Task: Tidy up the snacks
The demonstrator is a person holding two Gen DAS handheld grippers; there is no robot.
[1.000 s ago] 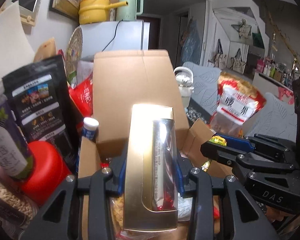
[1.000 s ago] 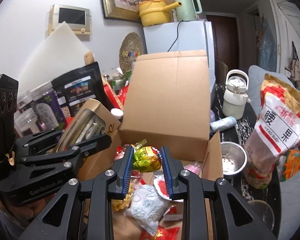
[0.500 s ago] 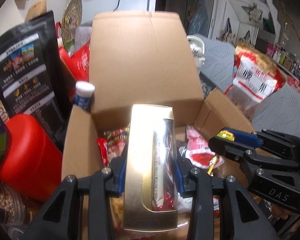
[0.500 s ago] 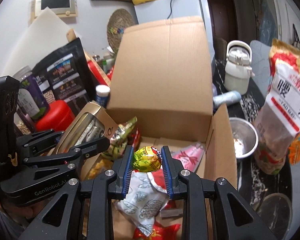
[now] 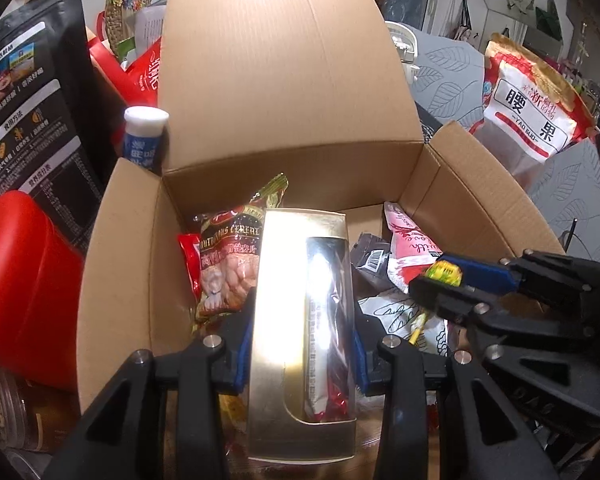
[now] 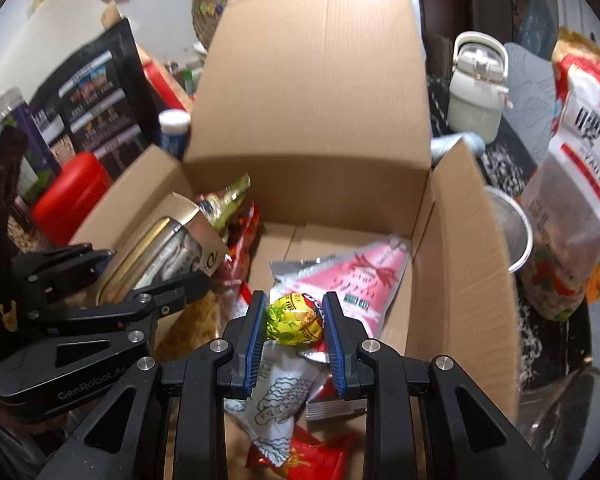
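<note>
My left gripper [image 5: 302,344] holds a gold box [image 5: 300,320] tight and my right gripper [image 6: 296,320] squeezes a lollipop [image 6: 296,319], both over the open carton [image 6: 460,264] of snacks.

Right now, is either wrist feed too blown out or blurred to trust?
Left wrist view: sharp, but a hard glare whitens the face and window of the gold box held by the left gripper. Right wrist view: motion blur smears the cardboard box and the cashew bag, while the lollipop in the right gripper stays crisp. Both show fisheye bending at the edges.
</note>
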